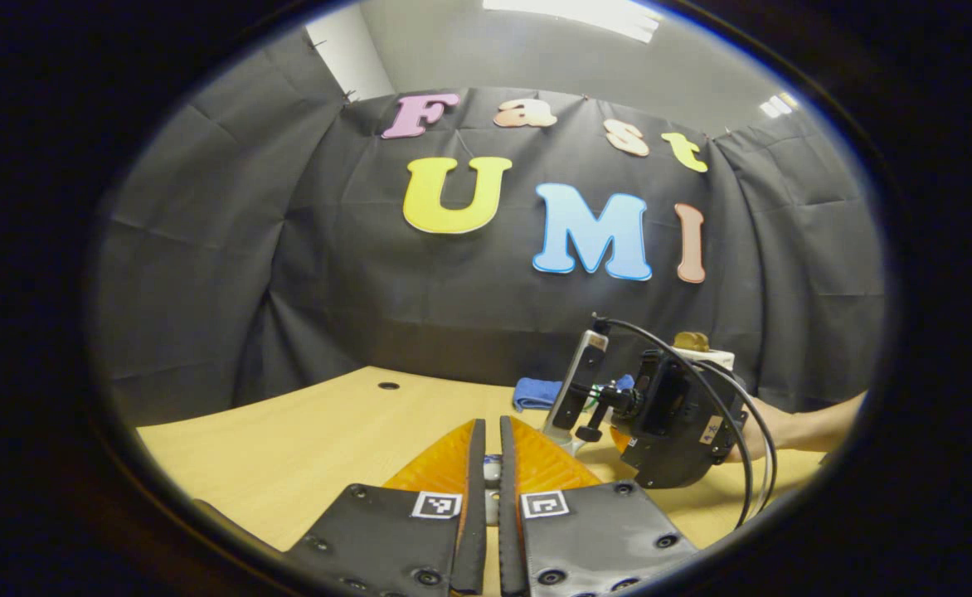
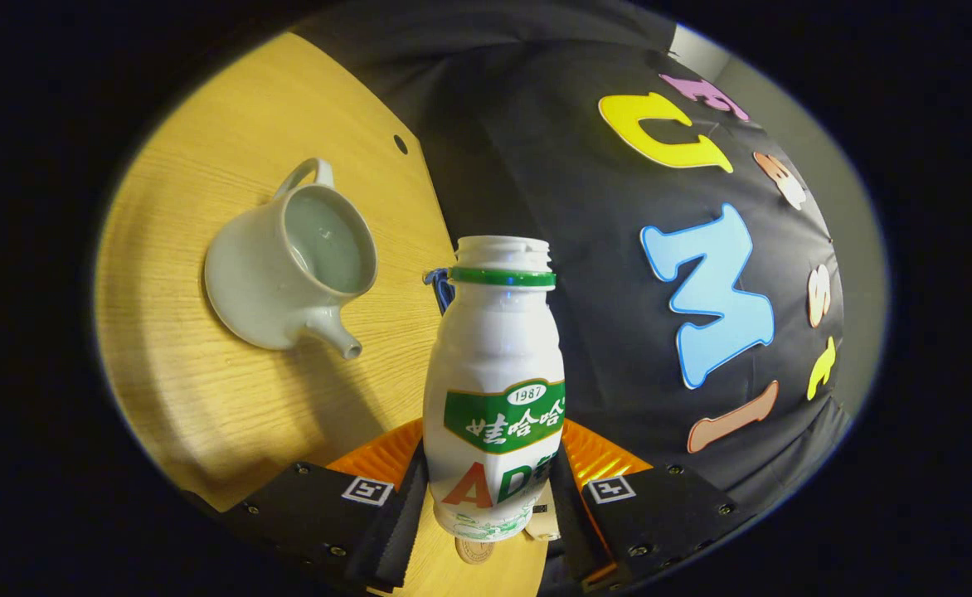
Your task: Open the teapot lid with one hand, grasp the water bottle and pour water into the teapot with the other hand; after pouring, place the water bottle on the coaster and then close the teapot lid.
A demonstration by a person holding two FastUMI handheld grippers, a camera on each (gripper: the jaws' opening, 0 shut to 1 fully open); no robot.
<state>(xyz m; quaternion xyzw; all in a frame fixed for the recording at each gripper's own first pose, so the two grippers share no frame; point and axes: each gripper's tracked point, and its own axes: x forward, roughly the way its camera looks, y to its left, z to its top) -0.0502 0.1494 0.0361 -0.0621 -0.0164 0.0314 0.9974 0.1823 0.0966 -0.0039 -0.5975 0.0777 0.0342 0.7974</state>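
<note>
Item: my right gripper (image 2: 490, 489) clamps bottle (image 2: 494, 390); left gripper (image 1: 490, 464) nearly closed on lid knob (image 1: 492, 471); tip slowly over open teapot (image 2: 291, 261).

- The left gripper view sits low over the table (image 1: 303, 431), facing level toward the booth's back wall, with the other tool (image 1: 668, 414) close at its right.
- The right gripper view is rolled sideways, close behind a bottle (image 2: 494, 390), looking across the table at a teapot (image 2: 287, 265).
- Both views share the table and the wall.
</note>
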